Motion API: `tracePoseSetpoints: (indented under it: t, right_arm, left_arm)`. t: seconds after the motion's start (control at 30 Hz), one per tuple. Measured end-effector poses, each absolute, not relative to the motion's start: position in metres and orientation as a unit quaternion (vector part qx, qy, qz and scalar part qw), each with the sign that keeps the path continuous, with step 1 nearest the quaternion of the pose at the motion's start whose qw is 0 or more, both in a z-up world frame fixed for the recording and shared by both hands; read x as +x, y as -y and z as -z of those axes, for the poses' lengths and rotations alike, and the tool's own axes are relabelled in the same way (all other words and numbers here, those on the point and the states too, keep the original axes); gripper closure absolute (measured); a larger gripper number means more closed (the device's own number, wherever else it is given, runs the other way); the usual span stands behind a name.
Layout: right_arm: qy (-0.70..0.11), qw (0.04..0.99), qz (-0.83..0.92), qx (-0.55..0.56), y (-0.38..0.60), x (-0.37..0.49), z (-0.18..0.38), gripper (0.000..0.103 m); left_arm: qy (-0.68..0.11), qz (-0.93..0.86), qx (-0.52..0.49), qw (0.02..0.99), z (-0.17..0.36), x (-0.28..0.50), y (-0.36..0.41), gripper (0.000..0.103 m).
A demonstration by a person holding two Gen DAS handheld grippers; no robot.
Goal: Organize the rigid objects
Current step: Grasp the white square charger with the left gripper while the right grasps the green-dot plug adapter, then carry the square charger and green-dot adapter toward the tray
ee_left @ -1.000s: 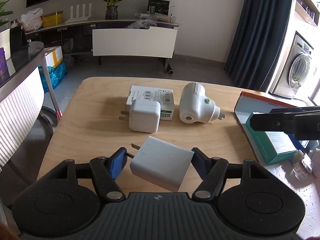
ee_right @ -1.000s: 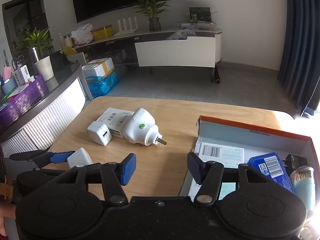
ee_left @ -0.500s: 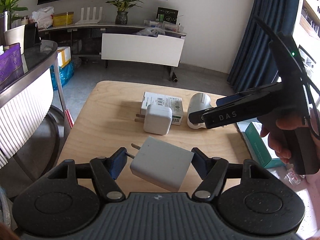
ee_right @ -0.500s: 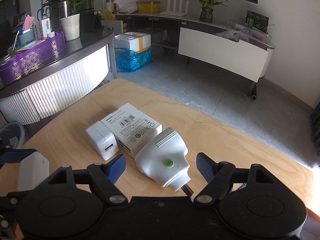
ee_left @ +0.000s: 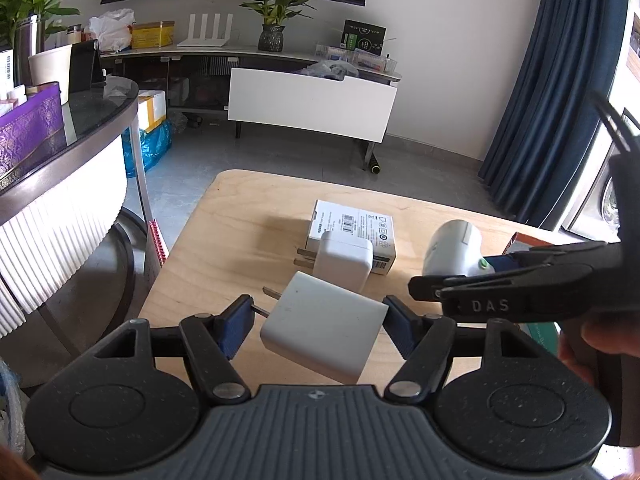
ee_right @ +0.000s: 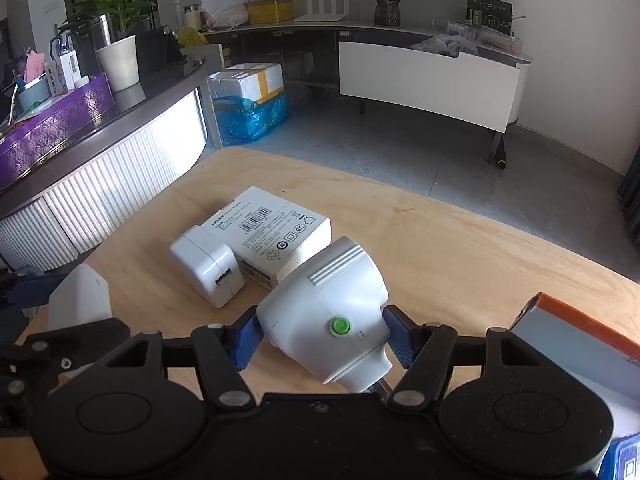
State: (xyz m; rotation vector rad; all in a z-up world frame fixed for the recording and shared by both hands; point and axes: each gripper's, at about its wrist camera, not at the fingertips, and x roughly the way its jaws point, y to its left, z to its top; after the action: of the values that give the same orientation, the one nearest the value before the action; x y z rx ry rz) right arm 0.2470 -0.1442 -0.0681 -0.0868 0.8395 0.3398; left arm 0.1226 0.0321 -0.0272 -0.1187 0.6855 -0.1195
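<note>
My left gripper (ee_left: 318, 326) is shut on a white square charger (ee_left: 324, 338) with two metal prongs and holds it above the wooden table (ee_left: 248, 216). My right gripper (ee_right: 320, 338) has its blue pads against both sides of a round white plug adapter (ee_right: 324, 314) with a green button, which rests on the table (ee_right: 460, 248). A smaller white USB charger (ee_right: 208, 270) lies against a white labelled box (ee_right: 272, 240) just beyond it. Both also show in the left wrist view: the charger (ee_left: 344, 262) and the box (ee_left: 354, 234).
An orange-rimmed open box (ee_right: 580, 340) with packets stands at the table's right. A curved counter (ee_left: 60, 152) with a purple box (ee_left: 30, 132) stands to the left. A white bench (ee_left: 312, 108) and a media shelf are beyond the table's far edge.
My right gripper moved forward around the round white adapter and closed on its sides. My left gripper kept hold of the square charger and shifted slightly.
</note>
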Motion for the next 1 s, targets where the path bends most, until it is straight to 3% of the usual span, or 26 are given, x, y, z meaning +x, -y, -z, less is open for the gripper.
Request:
tracePoseSetpoints:
  t: [0.33,1.0]
  right_arm:
    - [-0.376,0.919,-0.118,0.032,0.155,0.175,0.019,0.024]
    - [-0.335,0.939,-0.057,0.045,0.174,0.091,-0.032,0.024]
  left_arm:
    - [-0.321,0.052,-0.053,0.944,0.003,0.103,-0.028,0.032]
    - [-0.302,0.081,-0.041,0.949,-0.029,0.056,-0.003,0.032]
